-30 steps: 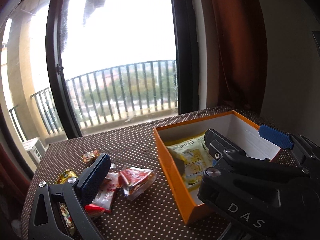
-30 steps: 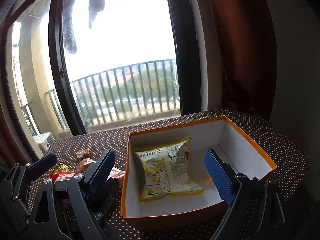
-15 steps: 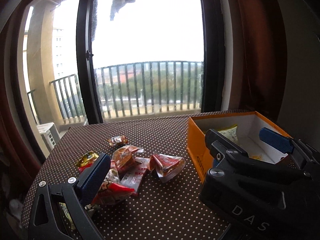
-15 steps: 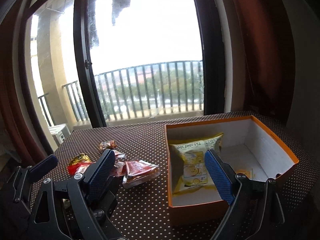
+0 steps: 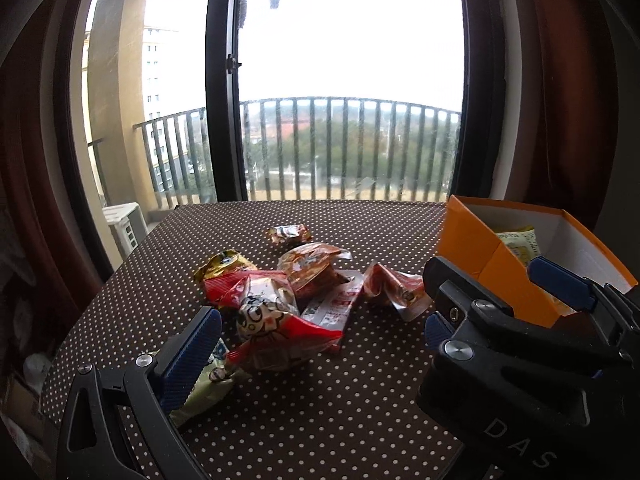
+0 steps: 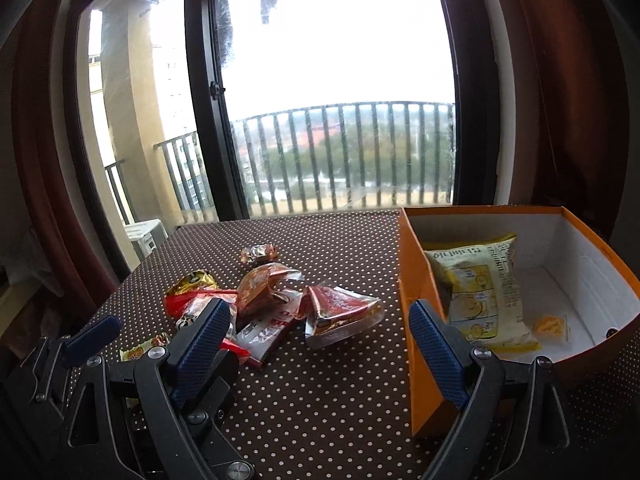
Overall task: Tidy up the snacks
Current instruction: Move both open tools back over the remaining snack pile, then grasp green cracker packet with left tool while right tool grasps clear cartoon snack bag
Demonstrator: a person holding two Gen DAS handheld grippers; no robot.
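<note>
Left claw (image 6: pixel 86 338) looks spread and empty to me, though its right finger is hidden in its own view. Snack packets (image 5: pixel 288 304) lie heaped on the dotted table (image 6: pixel 320 400); my right claw (image 6: pixel 320 344) gapes empty, and the orange box (image 6: pixel 416 280) holds a yellow bag (image 6: pixel 484 292).

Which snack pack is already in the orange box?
The yellow chip bag, lying inside the orange box. Every other snack pack sits loose on the dotted tablecloth left of it.
</note>
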